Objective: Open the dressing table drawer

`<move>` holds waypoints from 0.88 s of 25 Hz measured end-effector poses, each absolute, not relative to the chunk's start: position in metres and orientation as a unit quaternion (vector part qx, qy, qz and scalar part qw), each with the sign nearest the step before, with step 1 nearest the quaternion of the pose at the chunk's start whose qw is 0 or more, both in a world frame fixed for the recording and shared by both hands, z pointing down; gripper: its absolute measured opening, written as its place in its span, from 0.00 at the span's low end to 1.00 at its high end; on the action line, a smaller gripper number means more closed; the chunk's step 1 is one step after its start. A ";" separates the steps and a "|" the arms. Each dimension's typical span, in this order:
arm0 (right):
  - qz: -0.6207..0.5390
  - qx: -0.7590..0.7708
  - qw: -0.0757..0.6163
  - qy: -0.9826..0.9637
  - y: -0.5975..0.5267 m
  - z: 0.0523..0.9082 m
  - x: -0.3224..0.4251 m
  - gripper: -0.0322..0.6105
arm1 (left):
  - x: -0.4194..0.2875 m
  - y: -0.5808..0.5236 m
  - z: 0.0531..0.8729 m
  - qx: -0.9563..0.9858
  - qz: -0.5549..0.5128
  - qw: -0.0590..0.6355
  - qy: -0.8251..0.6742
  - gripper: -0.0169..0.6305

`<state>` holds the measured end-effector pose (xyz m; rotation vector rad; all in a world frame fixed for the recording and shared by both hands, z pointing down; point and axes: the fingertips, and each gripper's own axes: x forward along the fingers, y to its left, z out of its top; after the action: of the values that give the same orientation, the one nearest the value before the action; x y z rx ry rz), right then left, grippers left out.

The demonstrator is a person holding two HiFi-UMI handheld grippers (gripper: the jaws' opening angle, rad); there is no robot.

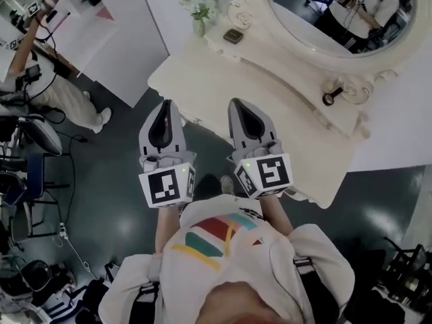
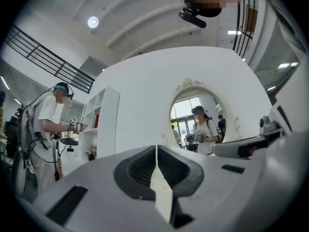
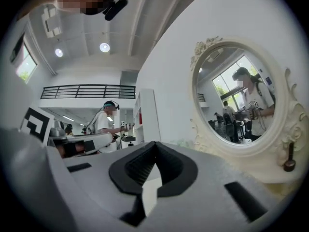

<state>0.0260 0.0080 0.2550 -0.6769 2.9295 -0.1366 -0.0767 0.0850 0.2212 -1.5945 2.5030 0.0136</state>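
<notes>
While the left gripper (image 1: 165, 104) and right gripper (image 1: 236, 102) both sit pinched shut on nothing, I'd say this is the approach. The front edge of the table (image 1: 223, 79) lies just ahead of the fingertips (image 1: 162, 111). Its drawer, unseen, is likely under that lip. Next: drop lower, open up, find the pull. The floor (image 1: 108, 181) beneath is open.

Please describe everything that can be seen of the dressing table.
The dressing table looks like cream painted wood with a wavy-edged top and carved scrolls. At its back rises an oval mirror in an ornate frame, above a shelf; a vase of pale flowers and a dark square thing stand at one end. It stands against a white wall on dark floor. No drawer shows. The left tongs and right tongs, both shut, hang near its front edge.
</notes>
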 end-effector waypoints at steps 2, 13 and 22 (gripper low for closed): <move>-0.046 -0.254 0.067 0.964 -0.010 0.257 0.041 0.05 | -0.067 0.063 0.221 -0.556 0.006 0.087 0.827 0.05; 0.006 -0.423 0.022 0.906 -0.075 0.260 0.089 0.05 | -0.039 -0.049 0.229 -0.679 0.040 0.054 0.731 0.05; 0.016 -0.519 0.004 0.855 -0.092 0.259 0.096 0.05 | -0.043 -0.090 0.225 -0.735 0.045 0.052 0.675 0.05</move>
<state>0.0961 -0.0918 0.2586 -1.6262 2.6772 0.0507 -0.0426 -0.0901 0.2252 -2.2361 2.0522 0.1360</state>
